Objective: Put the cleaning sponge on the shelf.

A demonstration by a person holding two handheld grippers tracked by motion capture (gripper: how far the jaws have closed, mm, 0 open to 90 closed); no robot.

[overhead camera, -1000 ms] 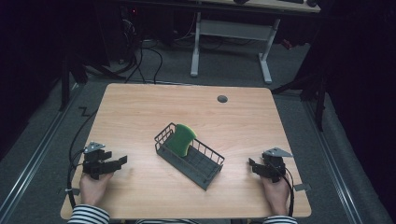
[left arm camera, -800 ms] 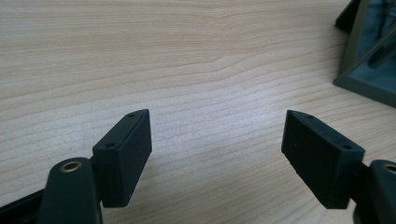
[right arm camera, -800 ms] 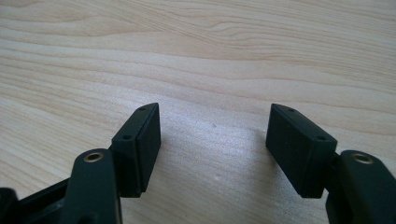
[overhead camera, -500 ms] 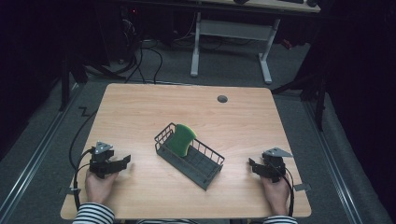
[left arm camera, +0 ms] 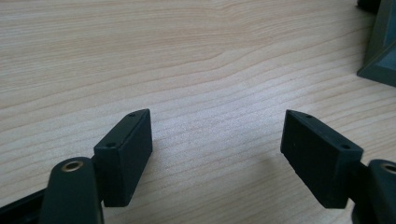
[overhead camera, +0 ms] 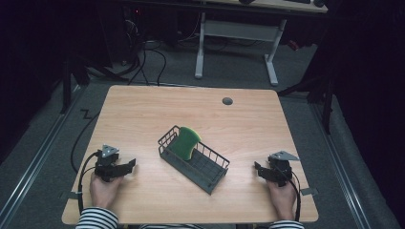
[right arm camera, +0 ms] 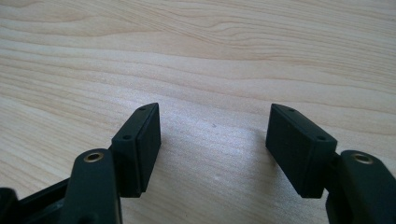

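The wire basket [overhead camera: 195,161] served as the landmark, sitting at a slant near the middle of the wooden table [overhead camera: 143,114]. Well to the left of the basket, the left gripper [overhead camera: 128,165] rested low over the tabletop in the person's left hand [overhead camera: 102,188], its tips pointing toward the basket and well apart from it. Its jaws stood apart with nothing but bare wood between them, as the left gripper view [left arm camera: 217,135] made plain, and a dark corner of the basket [left arm camera: 380,51] showed at the upper right edge of that view. A black cable [overhead camera: 79,167] looped from the gripper on the side away from the basket. Inside the basket, at its far-left end, a green sponge [overhead camera: 185,142] stood upright, leaning against the wire wall. Beyond the basket, near the far edge of the table, lay a small grey round cap [overhead camera: 227,101]. Well to the right of the basket, the right gripper [overhead camera: 258,170] sat in the person's right hand [overhead camera: 282,198], its tips turned toward the basket without touching it. In the right gripper view [right arm camera: 215,133] its jaws were likewise released, spread wide over bare wood and grasping nothing.
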